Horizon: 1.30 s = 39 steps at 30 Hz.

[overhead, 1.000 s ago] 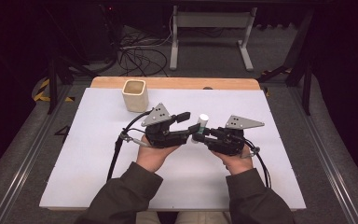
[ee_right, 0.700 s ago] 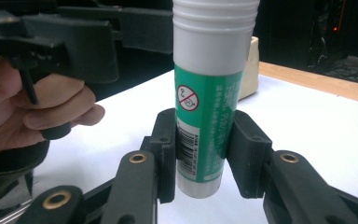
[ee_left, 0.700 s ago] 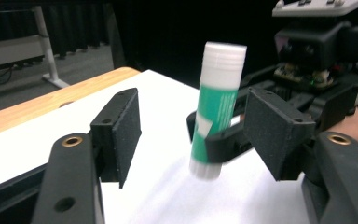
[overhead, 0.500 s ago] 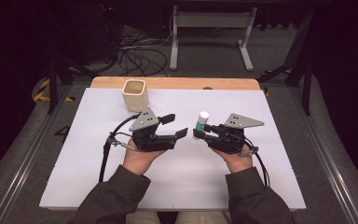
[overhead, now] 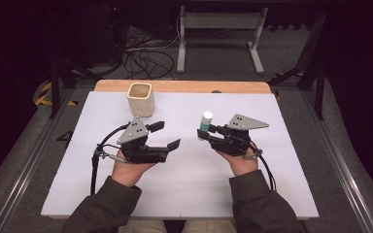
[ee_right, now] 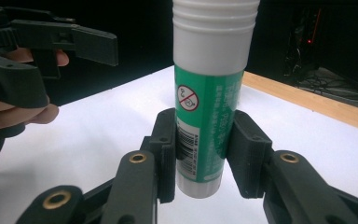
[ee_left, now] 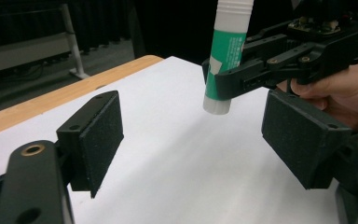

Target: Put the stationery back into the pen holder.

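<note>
A green glue stick (overhead: pixel 205 124) with a white top stands upright just above the white table, and my right gripper (overhead: pixel 203 132) is shut on its lower half. In the right gripper view both pads (ee_right: pixel 165 149) press the glue stick (ee_right: pixel 209 93) from either side. My left gripper (overhead: pixel 166 134) sits a hand's width to its left, and its jaws have just been opening. Nothing lies between the left gripper's (ee_left: pixel 200 140) pads (ee_left: pixel 98 133). The left gripper view looks at the glue stick (ee_left: pixel 228 56) held in the right gripper (ee_left: pixel 279 60) ahead.
A beige square cup (overhead: pixel 141 99) stands at the back left of the white tabletop (overhead: pixel 223 194), behind the left gripper. A wooden strip (overhead: pixel 184 86) runs along the table's far edge. Cables and a metal stand lie on the floor beyond.
The left gripper has drawn away to the left from the glue stick, and its jaws have spread apart. The right gripper and the glue stick have stayed in place.
</note>
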Available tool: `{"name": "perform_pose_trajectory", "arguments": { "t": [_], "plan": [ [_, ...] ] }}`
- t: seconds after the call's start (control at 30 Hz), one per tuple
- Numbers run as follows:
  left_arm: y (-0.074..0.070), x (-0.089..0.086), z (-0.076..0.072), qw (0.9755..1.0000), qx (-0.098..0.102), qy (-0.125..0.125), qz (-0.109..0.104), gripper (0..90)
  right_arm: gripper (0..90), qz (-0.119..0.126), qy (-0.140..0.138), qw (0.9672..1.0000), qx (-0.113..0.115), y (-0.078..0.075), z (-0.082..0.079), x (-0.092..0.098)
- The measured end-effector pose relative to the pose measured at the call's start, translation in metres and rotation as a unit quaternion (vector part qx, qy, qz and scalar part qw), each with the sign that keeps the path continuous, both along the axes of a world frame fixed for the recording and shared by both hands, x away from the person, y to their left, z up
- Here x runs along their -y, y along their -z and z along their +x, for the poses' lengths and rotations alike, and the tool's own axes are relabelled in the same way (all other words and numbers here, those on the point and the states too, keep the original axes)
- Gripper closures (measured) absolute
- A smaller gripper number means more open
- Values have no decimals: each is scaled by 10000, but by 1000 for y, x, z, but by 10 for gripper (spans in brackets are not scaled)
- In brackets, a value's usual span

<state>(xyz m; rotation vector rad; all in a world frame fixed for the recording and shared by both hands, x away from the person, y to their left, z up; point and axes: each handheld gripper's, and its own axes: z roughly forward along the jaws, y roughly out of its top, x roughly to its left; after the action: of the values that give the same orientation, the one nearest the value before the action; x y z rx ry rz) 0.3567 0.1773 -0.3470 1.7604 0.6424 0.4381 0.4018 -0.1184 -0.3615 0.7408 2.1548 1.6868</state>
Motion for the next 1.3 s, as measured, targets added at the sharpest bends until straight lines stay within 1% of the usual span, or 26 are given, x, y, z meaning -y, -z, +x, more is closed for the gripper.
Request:
{"name": "perform_pose_trajectory", "arguments": {
  "t": [0.07,0.3,0.37,0.53,0.63,0.67,0.77,0.87,1.0,1.1,1.23,1.3],
  "plan": [
    [1,-5,0,10000,33,-74,38,193,660,-32,-4,10000,37,-2,2,-4],
    [5,-23,0,9998,5,-213,-1,171,660,-74,7,9999,127,-10,9,-17],
    [6,-28,-1,9997,5,-244,-17,165,660,-99,32,9998,141,-12,11,-21],
    [7,-39,-3,9995,22,-324,45,153,660,-113,76,9997,211,-14,19,-32],
    [10,-44,-5,9993,-9,-366,-10,148,660,-130,85,9995,287,-15,23,-40],
    [11,-46,-5,9992,2,-388,6,147,661,-145,91,9994,309,-15,25,-43],
    [13,-50,-6,9990,4,-436,22,143,660,-132,93,9992,367,-16,28,-51],
    [13,-55,-7,9988,1,-489,-14,138,660,-110,68,9989,444,-18,32,-58],
    [13,-60,-5,9986,23,-530,15,133,660,-162,62,9984,537,-18,36,-67],
    [13,-62,-4,9987,-14,-515,-7,128,660,-176,52,9983,553,-19,40,-76],
    [13,-63,-3,9987,19,-507,79,121,660,-158,20,9980,611,-22,45,-88],
    [13,-63,-2,9984,29,-536,176,114,660,-255,26,9975,663,-24,48,-96]
  ]
}}
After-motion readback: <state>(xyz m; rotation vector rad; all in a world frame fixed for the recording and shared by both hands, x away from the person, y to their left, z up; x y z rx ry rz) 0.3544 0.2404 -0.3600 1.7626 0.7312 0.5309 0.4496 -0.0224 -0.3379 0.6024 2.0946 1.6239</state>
